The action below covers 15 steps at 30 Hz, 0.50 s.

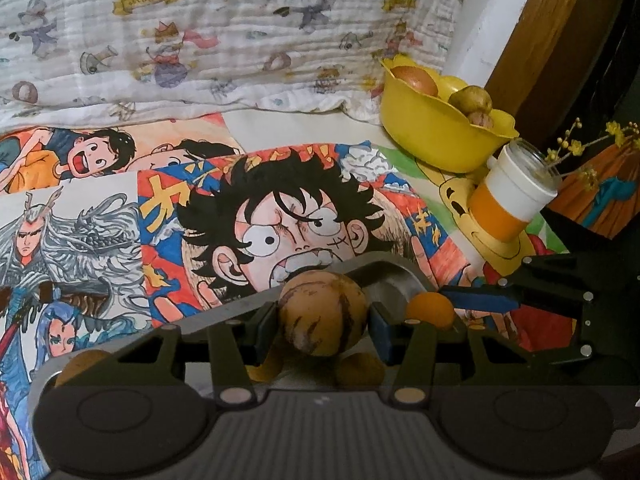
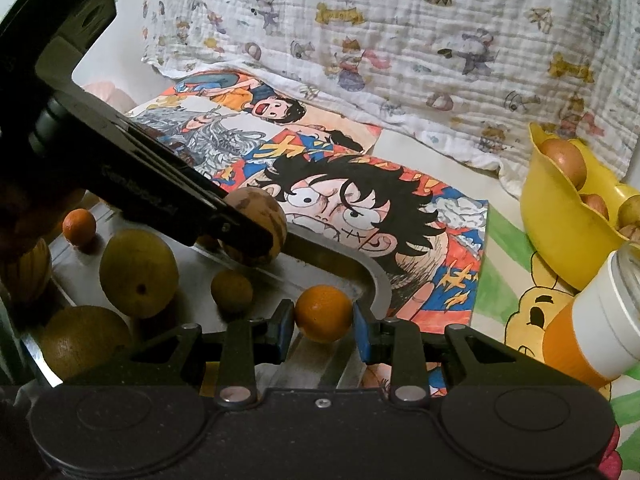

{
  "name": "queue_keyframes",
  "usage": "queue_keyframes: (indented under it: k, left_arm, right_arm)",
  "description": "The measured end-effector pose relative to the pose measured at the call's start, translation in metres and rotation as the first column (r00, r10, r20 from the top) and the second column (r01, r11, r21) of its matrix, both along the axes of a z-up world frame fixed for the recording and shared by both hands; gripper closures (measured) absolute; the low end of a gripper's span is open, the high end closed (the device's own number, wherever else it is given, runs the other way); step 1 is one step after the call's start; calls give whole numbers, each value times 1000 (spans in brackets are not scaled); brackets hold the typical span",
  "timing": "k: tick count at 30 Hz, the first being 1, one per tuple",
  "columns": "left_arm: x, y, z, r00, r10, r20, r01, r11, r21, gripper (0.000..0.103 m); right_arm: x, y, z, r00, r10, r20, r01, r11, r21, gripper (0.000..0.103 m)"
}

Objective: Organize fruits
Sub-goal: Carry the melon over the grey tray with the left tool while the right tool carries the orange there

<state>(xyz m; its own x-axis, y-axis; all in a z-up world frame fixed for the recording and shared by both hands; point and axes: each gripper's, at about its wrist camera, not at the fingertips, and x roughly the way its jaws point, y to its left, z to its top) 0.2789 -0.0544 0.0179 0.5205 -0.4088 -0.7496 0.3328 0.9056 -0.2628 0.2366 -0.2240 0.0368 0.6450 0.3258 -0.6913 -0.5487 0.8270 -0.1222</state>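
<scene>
On the left, a shallow metal tray [image 2: 372,276] with a rounded corner holds smooth, round fruits: a small orange one at the back [image 2: 79,226], a dull green-brown pear-like one [image 2: 138,272], a large tan one at the front [image 2: 82,340] and a small brownish ball [image 2: 232,291]. Over the tray, the left gripper [image 1: 322,316] clamps its blue pads on a big tan fruit with dark scuffed streaks [image 1: 322,312]. Just beside it, the right gripper [image 2: 324,314] squeezes a glossy little orange [image 2: 324,312] between its own blue pads, near the tray's corner. Under everything lie flat paper cartoon drawings [image 2: 360,208], brightly coloured, and behind them a crinkled, printed cotton cloth [image 2: 400,40]. To the right sits a yellow plastic bowl [image 2: 560,232] with a wavy rim, with reddish and brown fruit inside. In front of it a smooth white-and-orange cup [image 2: 592,328] leans.
</scene>
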Motion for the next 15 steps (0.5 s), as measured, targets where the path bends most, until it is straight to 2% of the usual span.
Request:
queue_keyframes:
  k: [15]
  left_arm:
    - [5,-3,-4,1000,-3,-26,3,1000,11,50]
  right_arm:
    - [2,0,0,1000,9,-18,-9,1000,11,69]
